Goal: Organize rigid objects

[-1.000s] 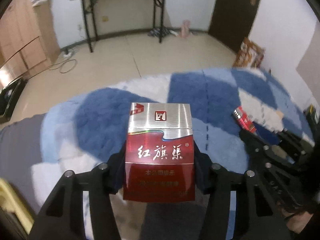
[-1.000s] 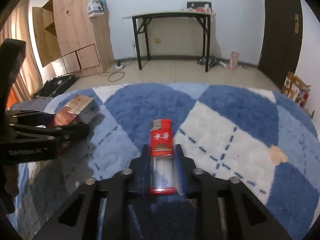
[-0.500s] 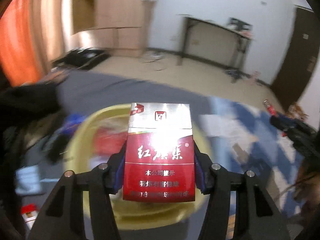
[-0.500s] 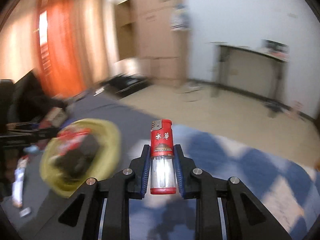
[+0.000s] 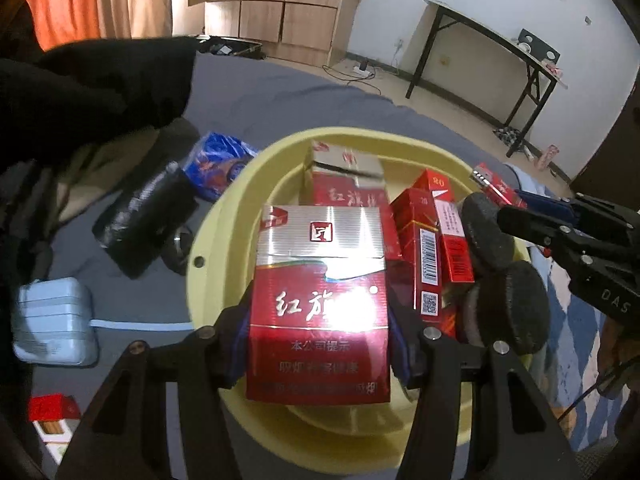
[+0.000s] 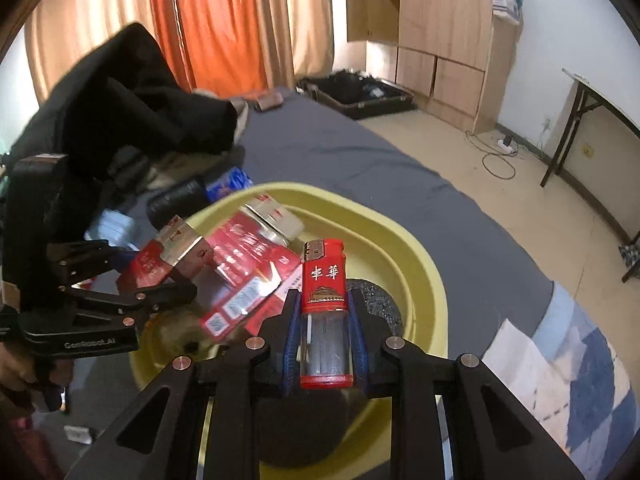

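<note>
My left gripper [image 5: 320, 320] is shut on a red and silver cigarette pack [image 5: 320, 264], held over a yellow basin [image 5: 228, 216]. The basin holds several more red packs [image 5: 424, 248] and two black round foam discs [image 5: 504, 308]. My right gripper [image 6: 324, 312] is shut on a red lighter [image 6: 323, 276] with a clear lower half, above the basin's [image 6: 420, 264] near side. In the right wrist view the left gripper [image 6: 168, 272] with its pack [image 6: 160, 256] hangs over the basin's left part. In the left wrist view the right gripper [image 5: 520, 204] enters from the right.
The basin sits on a grey sheet [image 6: 360, 160]. Left of it lie a black pouch [image 5: 148, 216], a blue packet [image 5: 216, 160], a light blue case [image 5: 52, 320] and a black garment [image 5: 100, 80]. A blue and white rug [image 6: 580, 380] lies right. An open suitcase [image 6: 356, 92] sits on the floor.
Both grippers swung left, from above the blue and white rug to above the yellow basin on the grey sheet. The pack and the lighter stayed in their grips.
</note>
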`<move>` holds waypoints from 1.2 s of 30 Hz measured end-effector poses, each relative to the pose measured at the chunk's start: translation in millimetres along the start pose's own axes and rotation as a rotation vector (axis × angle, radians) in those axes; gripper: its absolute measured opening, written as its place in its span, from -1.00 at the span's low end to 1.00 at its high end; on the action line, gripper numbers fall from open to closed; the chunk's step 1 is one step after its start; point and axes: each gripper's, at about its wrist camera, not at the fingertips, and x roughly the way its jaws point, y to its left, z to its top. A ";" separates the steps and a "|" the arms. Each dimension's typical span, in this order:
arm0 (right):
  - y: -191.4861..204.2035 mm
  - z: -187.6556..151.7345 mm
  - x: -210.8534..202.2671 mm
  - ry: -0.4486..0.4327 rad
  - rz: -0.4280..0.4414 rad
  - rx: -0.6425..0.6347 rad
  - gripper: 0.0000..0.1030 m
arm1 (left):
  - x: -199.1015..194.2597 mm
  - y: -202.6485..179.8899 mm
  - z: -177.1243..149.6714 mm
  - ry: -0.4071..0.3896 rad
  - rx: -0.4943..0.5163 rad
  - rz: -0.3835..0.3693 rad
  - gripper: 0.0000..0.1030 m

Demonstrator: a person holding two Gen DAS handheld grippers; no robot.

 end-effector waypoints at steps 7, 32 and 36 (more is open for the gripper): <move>9.5 6.2 2.6 -0.055 0.005 -0.008 0.56 | -8.6 -12.2 -3.5 -0.058 0.014 0.002 0.84; -16.5 -129.9 25.3 0.039 -0.038 -0.164 0.99 | 12.1 -120.4 -122.9 -0.060 0.028 0.125 1.00; -14.9 -131.0 20.3 0.040 -0.038 -0.164 0.99 | 11.3 -122.5 -119.1 -0.056 0.031 0.129 1.00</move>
